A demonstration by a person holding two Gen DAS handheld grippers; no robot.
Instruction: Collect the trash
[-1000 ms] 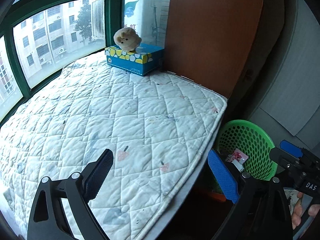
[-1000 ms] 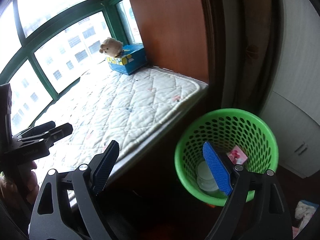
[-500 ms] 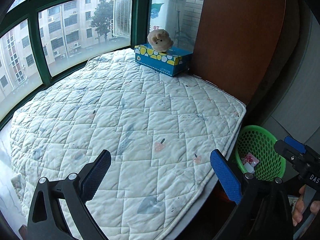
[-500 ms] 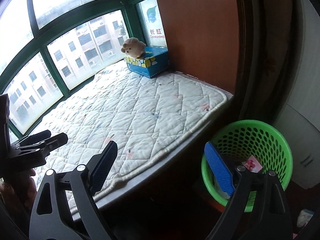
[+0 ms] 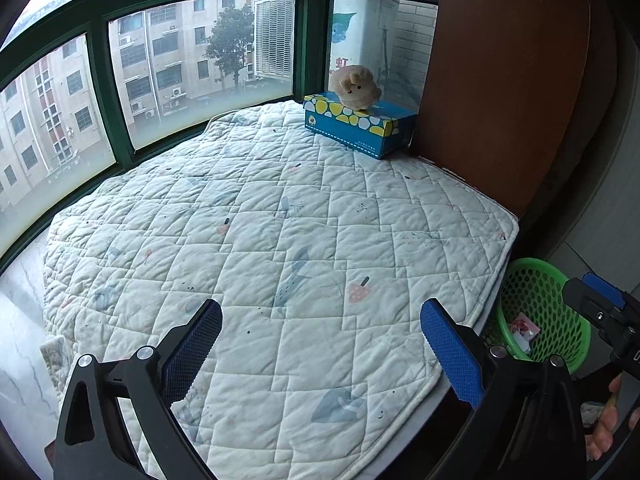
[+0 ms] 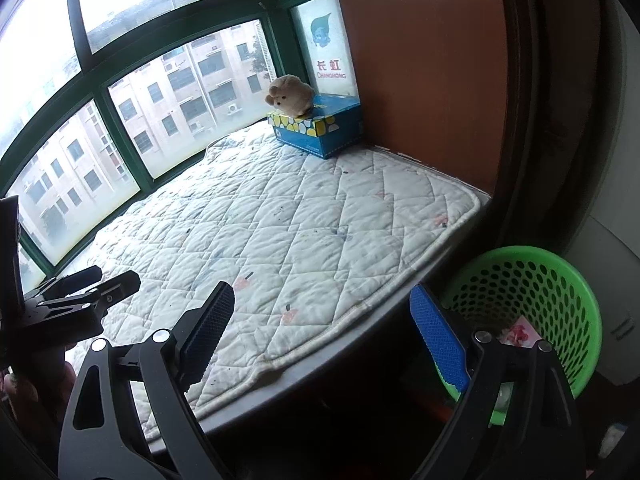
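The left gripper [image 5: 320,344] hangs over the quilted mat [image 5: 280,240] on the window seat, its jaws spread wide with nothing between them. At the far end of the mat a plush toy [image 5: 356,87] sits on a blue tissue box [image 5: 360,128]. To the right, the right gripper [image 6: 322,320], whose jaws have just been opening and stand wide and empty, hovers at the seat's edge beside the green basket [image 6: 560,264], where a pink wrapper [image 6: 520,334] lies inside.

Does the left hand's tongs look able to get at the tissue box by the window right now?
Probably yes: the left tongs stand open and empty, and only bare quilt lies between them and the tissue box.
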